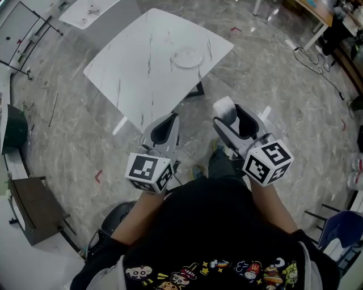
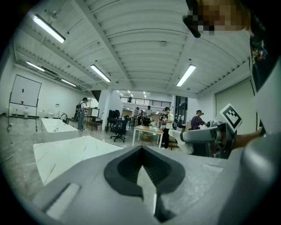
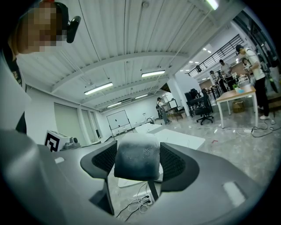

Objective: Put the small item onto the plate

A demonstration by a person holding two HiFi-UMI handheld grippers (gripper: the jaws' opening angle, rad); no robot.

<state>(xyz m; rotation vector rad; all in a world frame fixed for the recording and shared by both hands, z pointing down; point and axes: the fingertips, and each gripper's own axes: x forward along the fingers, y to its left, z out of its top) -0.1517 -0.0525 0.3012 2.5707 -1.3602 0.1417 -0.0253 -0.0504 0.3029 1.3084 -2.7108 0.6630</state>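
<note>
A clear round plate (image 1: 187, 57) lies on the white marble-patterned table (image 1: 142, 73), far ahead of both grippers. My right gripper (image 1: 226, 111) is shut on the small item (image 1: 223, 106), a pale grey-white soft block; in the right gripper view the small item (image 3: 137, 156) fills the gap between the dark pads of the right gripper (image 3: 137, 159). My left gripper (image 1: 168, 122) is held beside it with its jaws together and nothing in them; the left gripper view shows the left gripper (image 2: 141, 151) pointing level across the room. Both are held near my body, off the table's near corner.
A dark chair (image 1: 34, 207) stands at the left and a blue chair (image 1: 340, 226) at the right. Cables (image 1: 312, 56) run over the floor at the upper right. A second white table (image 1: 93, 11) is at the top left. People stand at desks far off.
</note>
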